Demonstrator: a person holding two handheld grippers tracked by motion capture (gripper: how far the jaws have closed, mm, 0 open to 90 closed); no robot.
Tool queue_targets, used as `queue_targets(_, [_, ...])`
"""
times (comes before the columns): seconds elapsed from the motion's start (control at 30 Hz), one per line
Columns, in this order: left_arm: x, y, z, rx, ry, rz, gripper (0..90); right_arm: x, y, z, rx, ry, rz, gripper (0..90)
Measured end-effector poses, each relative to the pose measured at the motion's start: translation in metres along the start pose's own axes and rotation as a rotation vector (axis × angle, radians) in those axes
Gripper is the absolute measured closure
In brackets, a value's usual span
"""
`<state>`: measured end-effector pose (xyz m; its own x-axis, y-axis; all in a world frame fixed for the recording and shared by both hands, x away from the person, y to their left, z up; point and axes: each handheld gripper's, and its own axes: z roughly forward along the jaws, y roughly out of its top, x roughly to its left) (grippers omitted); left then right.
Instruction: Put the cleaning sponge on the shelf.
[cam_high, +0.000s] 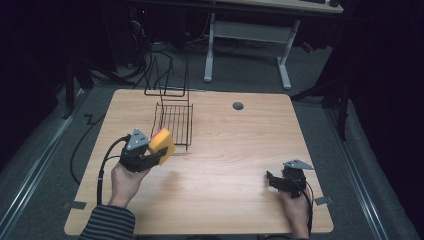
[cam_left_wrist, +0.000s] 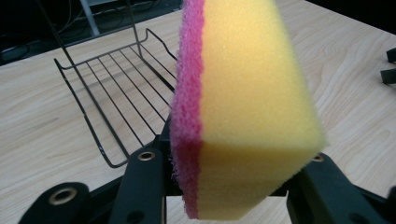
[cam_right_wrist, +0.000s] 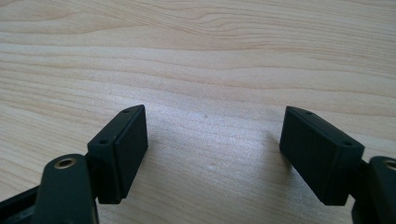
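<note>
Yellow-and-pink sponge (cam_left_wrist: 243, 112) is sitting clamped upright in the left gripper (cam_high: 150, 156) just beside the black wire rack (cam_high: 172, 122), so carrying it level over the rim before releasing seems wise, while the right gripper (cam_right_wrist: 212, 154) is resting wide open and empty.

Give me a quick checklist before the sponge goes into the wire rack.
1. Left gripper shut on the sponge: ok.
2. Sponge lifted off the table: ok.
3. Wire rack has nothing in it: ok.
4. Sponge already over the rack: not ok, it hangs beside the near edge.
5. Right gripper open with nothing in it, resting away from the rack: ok.
6. Rack steady against a push: cannot tell.
</note>
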<state>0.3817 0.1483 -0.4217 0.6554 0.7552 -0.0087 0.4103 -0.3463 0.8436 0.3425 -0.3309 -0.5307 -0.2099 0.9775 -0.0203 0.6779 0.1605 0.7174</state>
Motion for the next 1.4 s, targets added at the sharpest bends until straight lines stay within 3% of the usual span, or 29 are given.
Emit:
queue_targets(0.67, [0.013,0.016,0.019,0.014,0.090,-0.012,61.2,0.000,0.000,0.000,0.000,0.000,0.000,23.6])
queue_targets(1.4, [0.026,0.023,0.044,0.025,0.138,-0.031,61.2,0.000,0.000,0.000,0.001,0.001,0.001,23.6])
